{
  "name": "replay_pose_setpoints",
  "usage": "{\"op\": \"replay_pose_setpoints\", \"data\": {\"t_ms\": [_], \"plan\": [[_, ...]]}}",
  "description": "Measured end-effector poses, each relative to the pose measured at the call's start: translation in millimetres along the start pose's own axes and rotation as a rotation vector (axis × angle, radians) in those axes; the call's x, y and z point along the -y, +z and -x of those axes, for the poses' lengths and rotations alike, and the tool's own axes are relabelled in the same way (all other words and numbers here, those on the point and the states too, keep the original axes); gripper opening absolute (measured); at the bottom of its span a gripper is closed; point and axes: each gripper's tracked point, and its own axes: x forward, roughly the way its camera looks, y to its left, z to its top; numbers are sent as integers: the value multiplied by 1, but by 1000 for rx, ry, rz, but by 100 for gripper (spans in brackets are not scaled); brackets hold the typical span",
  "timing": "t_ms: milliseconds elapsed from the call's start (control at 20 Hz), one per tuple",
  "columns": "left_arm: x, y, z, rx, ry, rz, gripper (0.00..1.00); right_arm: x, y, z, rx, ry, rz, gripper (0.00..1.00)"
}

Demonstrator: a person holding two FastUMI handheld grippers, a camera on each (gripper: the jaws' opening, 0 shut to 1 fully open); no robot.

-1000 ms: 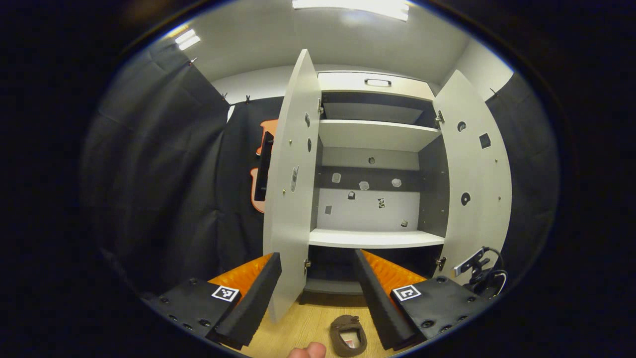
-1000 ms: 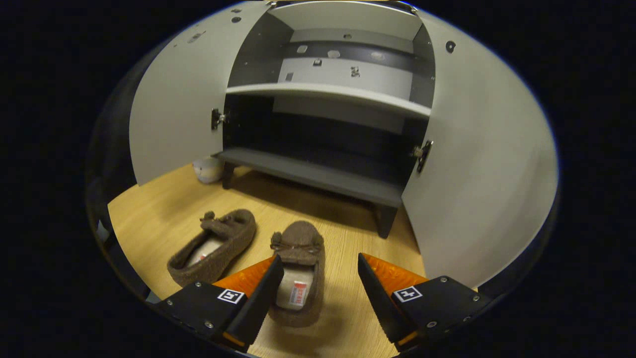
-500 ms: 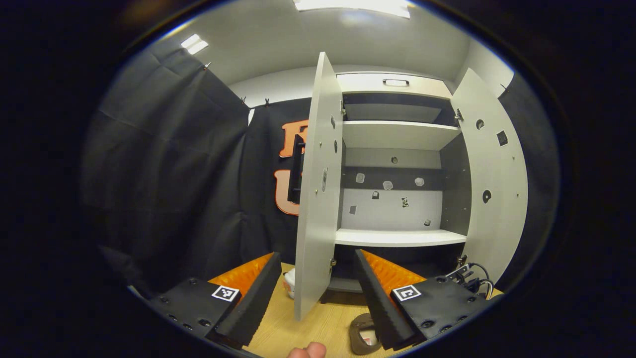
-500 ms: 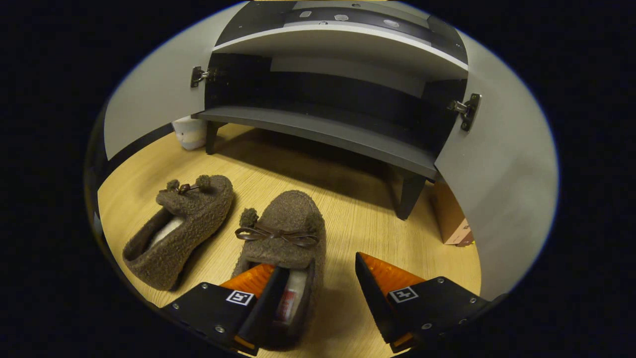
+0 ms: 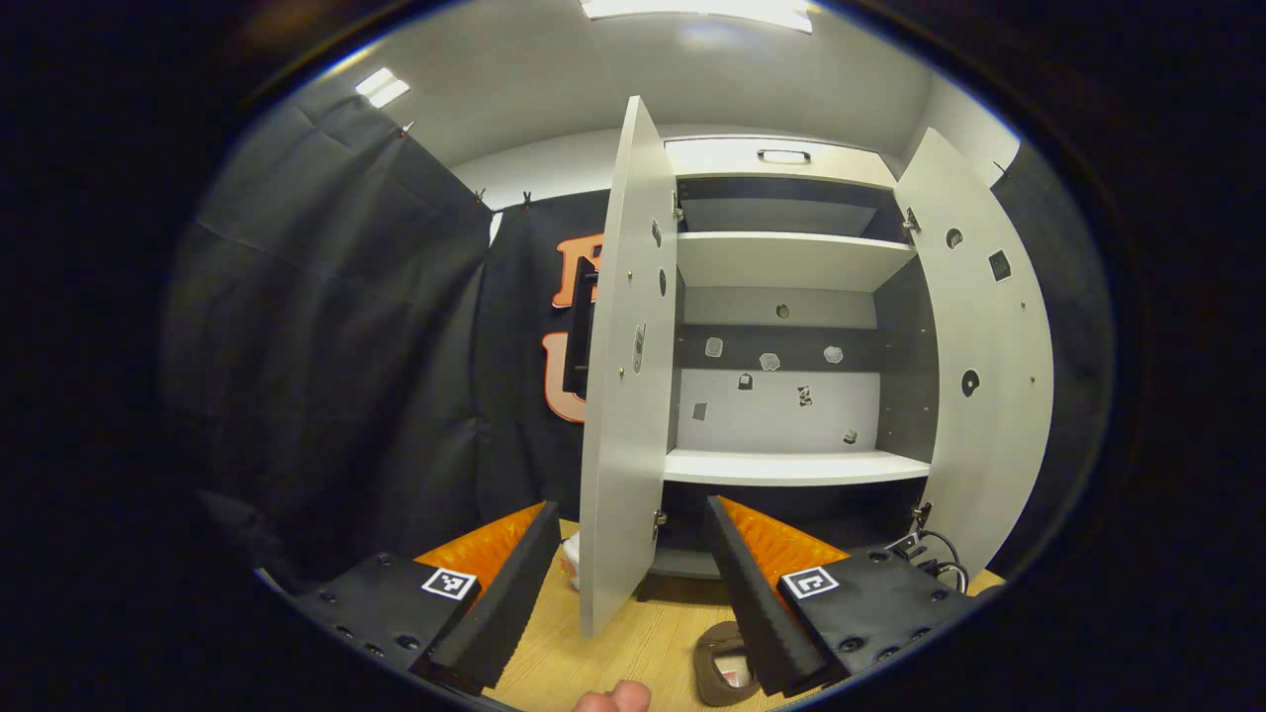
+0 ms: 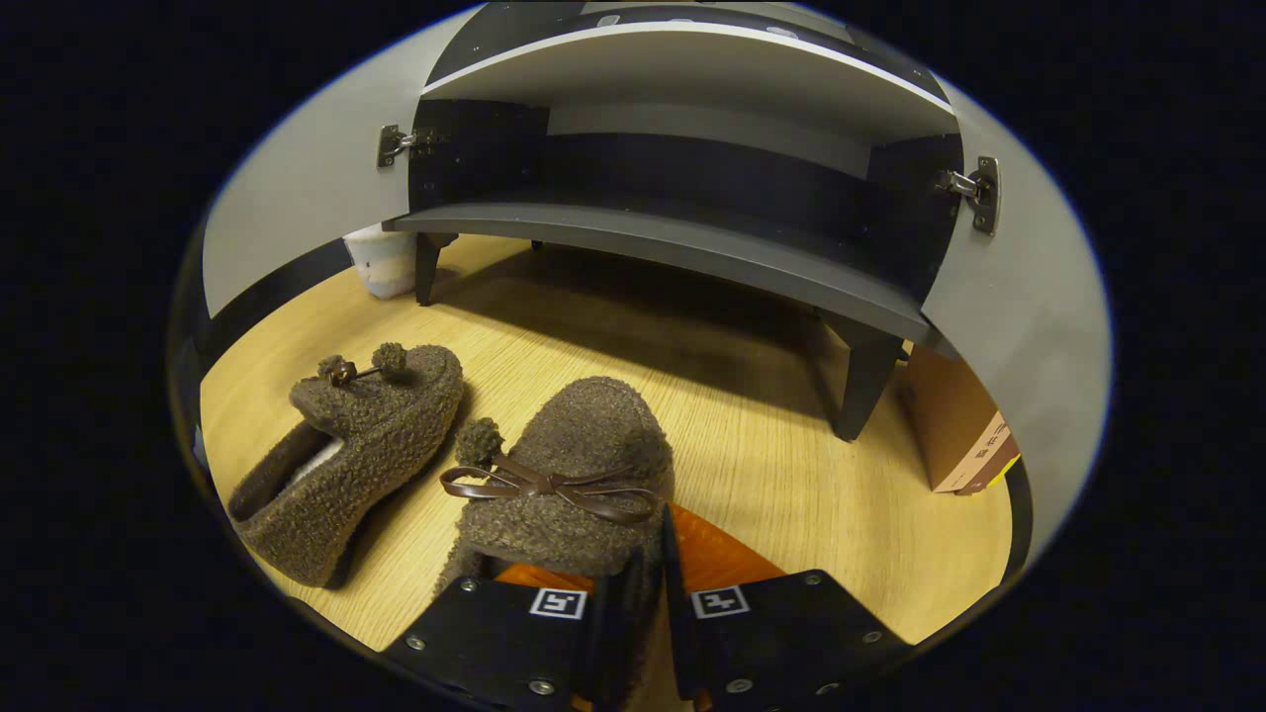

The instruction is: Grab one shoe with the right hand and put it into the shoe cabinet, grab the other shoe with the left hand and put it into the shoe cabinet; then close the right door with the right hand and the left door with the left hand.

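The right tool (image 6: 648, 574) is clenched on the side wall of one shoe (image 6: 569, 475) on the floor, the second shoe (image 6: 341, 445) lies just beside it, the left tool (image 5: 628, 583) is held released, and nothing is yet placed in the shoe cabinet (image 6: 653, 247), whose two doors remain open.

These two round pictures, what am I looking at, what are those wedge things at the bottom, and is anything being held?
A person holds a two-finger gripper in each hand; a fisheye camera rides on each. The wedges are each gripper's own fingers. In the right gripper view, the right gripper has shut on the side wall of a fuzzy brown slipper on the wooden floor; its twin slipper lies beside it. Ahead stands the shoe cabinet, with a cardboard box by its leg. In the left gripper view, the left gripper is open, holding nothing, facing the left door and right door, both open.
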Motion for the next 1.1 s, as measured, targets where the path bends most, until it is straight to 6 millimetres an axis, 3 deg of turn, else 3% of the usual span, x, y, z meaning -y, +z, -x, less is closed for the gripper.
{"op": "replay_pose_setpoints", "data": {"t_ms": [50,150,200,300,450,600,750,900,950,1000,1050,1100], "plan": [[4,-2,-3,-2,-15,4,99,-1,2,1,4,-11,0,7],[15,-10,-9,-17,-61,3,93,2,7,8,19,-58,8,4],[19,-10,-12,-18,-82,-2,99,4,18,15,56,-78,14,4],[24,-13,-20,-22,-115,-18,94,12,51,39,135,-120,10,4],[34,-10,-25,-13,-162,-36,99,22,130,91,284,-144,-91,3],[47,-12,-22,-18,-207,-20,96,40,221,138,393,-166,-145,3],[51,-15,-20,-23,-227,-7,96,58,309,160,449,-171,-143,3],[53,-16,-19,-25,-232,-12,96,75,393,154,503,-166,-154,3],[54,-17,-18,-28,-234,-13,96,86,395,148,504,-169,-167,3],[55,-19,-18,-29,-237,-11,96,102,424,146,487,-181,-187,3],[57,-20,-17,-33,-243,-10,96,102,436,113,461,-187,-212,3],[58,-21,-15,-35,-244,-12,96,115,444,93,420,-187,-240,4]]}}
